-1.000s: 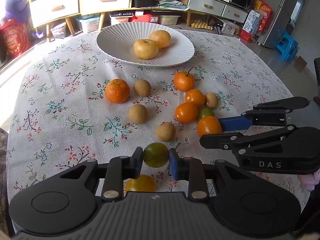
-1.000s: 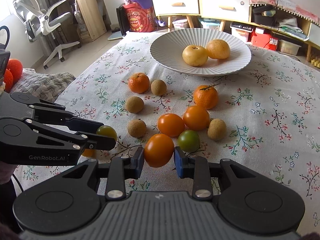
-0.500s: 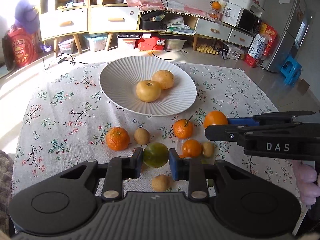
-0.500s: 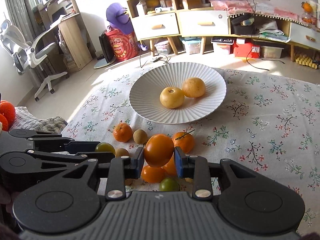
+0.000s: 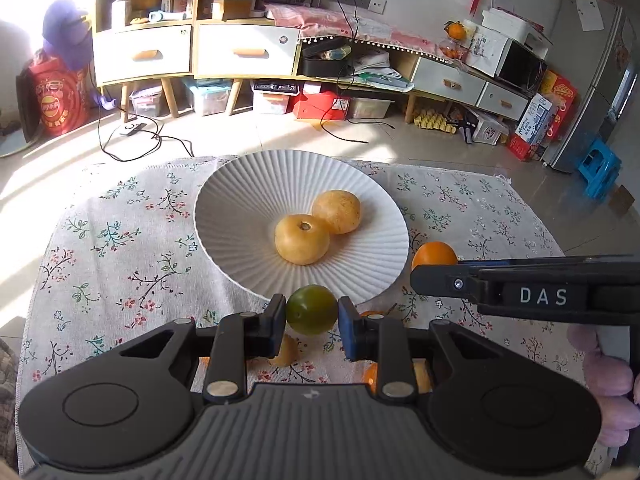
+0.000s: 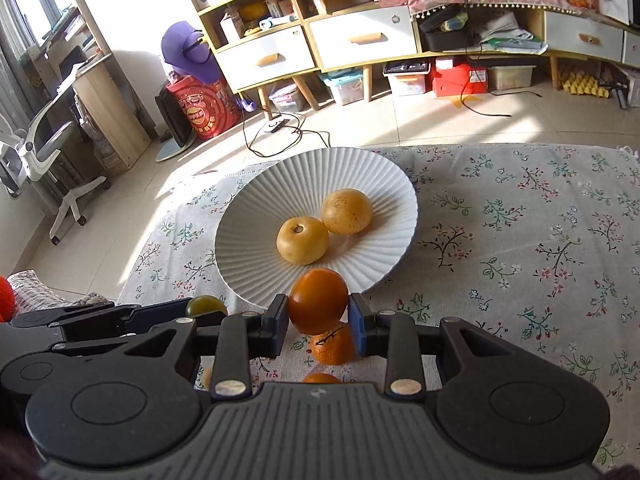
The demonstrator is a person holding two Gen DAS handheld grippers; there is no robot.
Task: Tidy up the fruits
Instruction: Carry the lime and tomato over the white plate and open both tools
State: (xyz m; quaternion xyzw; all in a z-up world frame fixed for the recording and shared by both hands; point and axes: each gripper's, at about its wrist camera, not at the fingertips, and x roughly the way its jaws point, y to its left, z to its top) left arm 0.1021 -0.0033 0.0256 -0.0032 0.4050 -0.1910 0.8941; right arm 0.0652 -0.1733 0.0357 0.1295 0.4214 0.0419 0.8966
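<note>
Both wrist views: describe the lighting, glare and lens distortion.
Left wrist view: sunlight blows out the top-left corner, the shelf bows, the plate stays sharp. Right wrist view: bright window glare at upper left, hard sun patches on the floor, dark rounded corners.

Black claw [image 5: 312, 316], blue pads, seemingly

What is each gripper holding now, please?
Left gripper: closed on the green tomato.
Right gripper: closed on the orange tomato.
</note>
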